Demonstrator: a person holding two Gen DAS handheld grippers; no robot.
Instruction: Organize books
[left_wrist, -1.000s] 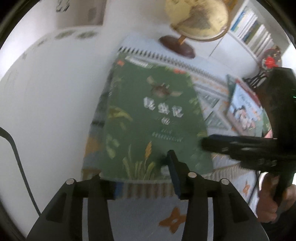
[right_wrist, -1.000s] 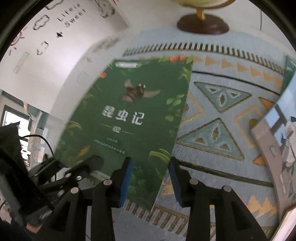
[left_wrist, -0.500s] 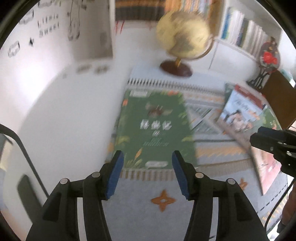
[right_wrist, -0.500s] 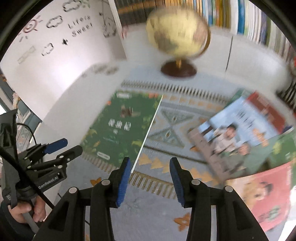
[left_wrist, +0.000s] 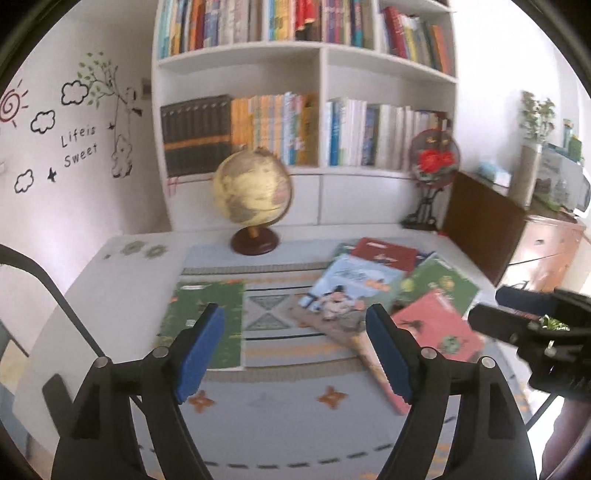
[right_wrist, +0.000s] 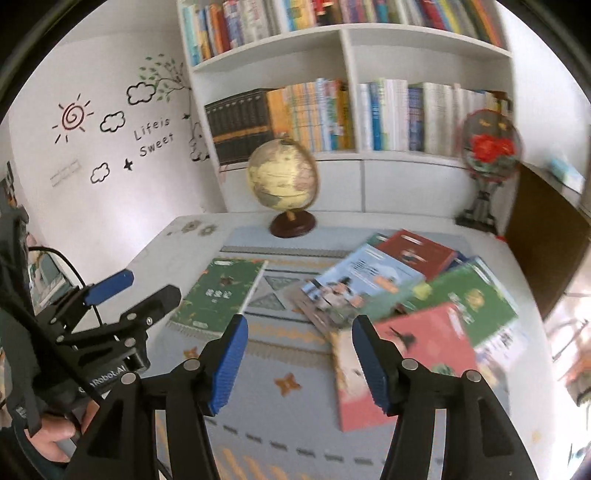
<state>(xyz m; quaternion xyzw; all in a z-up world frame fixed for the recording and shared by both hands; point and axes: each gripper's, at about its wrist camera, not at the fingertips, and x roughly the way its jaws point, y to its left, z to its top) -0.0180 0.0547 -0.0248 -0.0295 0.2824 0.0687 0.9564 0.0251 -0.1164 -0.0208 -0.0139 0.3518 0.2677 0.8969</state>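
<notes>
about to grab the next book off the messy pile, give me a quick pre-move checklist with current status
1. Left gripper open and empty: ok.
2. Right gripper open and empty: ok.
3. Green insect book lying flat by itself on the mat, apart from the pile: ok.
4. Pile of books tidy: not ok; the covers overlap at mixed angles.
5. Red book at the near edge free on top: ok; nothing covers it.
6. Globe out of the reach path: ok; it stands behind the books.
</notes>
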